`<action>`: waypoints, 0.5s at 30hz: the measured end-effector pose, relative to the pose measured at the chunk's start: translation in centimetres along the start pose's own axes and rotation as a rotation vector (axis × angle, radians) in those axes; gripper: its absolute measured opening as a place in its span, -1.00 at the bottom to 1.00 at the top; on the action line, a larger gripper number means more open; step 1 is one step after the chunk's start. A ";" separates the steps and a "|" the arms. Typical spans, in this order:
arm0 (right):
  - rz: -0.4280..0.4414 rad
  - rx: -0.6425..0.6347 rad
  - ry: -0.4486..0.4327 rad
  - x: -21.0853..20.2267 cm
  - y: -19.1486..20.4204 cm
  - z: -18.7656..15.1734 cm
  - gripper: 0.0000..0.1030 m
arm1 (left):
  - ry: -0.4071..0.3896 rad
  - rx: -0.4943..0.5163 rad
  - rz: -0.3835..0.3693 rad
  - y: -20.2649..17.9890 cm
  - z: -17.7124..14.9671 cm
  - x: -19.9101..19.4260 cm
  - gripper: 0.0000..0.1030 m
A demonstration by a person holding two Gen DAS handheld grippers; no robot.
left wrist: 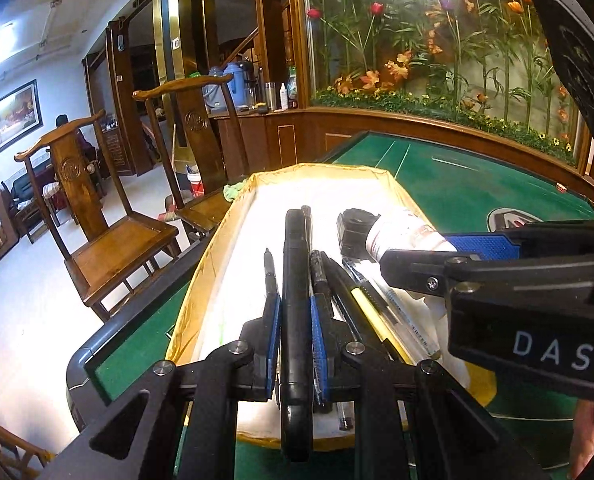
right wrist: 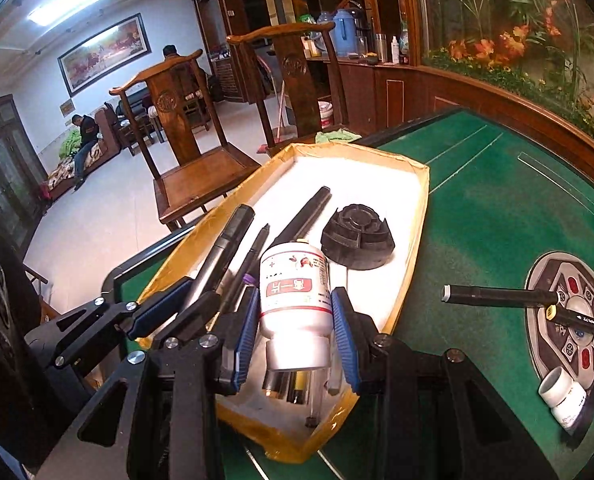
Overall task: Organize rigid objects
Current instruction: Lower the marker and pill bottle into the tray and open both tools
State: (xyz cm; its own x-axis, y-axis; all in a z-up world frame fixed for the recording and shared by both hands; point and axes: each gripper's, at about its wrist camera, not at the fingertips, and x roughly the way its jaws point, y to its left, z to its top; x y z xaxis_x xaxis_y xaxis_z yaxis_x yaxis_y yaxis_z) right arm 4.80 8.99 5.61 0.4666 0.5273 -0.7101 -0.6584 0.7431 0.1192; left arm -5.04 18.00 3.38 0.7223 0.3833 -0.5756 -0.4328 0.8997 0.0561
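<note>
A shallow box with a yellow rim (left wrist: 217, 248) (right wrist: 417, 208) and white lining lies on the green table. My left gripper (left wrist: 295, 300) (right wrist: 189, 300) is shut on a thick black marker (left wrist: 295, 264) (right wrist: 227, 244), held over the box's left side. My right gripper (right wrist: 295, 294) (left wrist: 437, 254) is shut on a white bottle (right wrist: 297, 300) (left wrist: 401, 236) with a red label, just above the box. Several pens (left wrist: 361, 300) and a black ribbed round piece (right wrist: 357, 236) (left wrist: 351, 230) lie inside the box.
On the felt to the right lie two black markers (right wrist: 497, 296) (right wrist: 581, 322) and a small white bottle (right wrist: 563, 396), on a round emblem (right wrist: 537, 280). Two wooden chairs (left wrist: 113, 240) stand past the table's left edge. A planter wall (left wrist: 437, 60) rises behind.
</note>
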 end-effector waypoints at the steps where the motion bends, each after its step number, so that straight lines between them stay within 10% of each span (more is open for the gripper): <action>1: -0.004 0.002 0.007 0.3 -0.1 0.1 -0.32 | 0.004 0.000 0.001 0.0 0.0 0.2 -0.71; 15: -0.038 0.044 0.072 3.5 -1.0 0.4 -0.32 | 0.124 -0.051 -0.059 0.8 0.7 2.9 -0.71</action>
State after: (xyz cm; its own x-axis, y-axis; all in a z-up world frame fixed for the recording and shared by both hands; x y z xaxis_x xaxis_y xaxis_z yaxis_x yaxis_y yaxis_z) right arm 7.30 10.28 3.32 0.4465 0.4684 -0.7624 -0.6138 0.7803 0.1199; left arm -2.89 19.95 2.28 0.6763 0.2981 -0.6736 -0.4204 0.9071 -0.0206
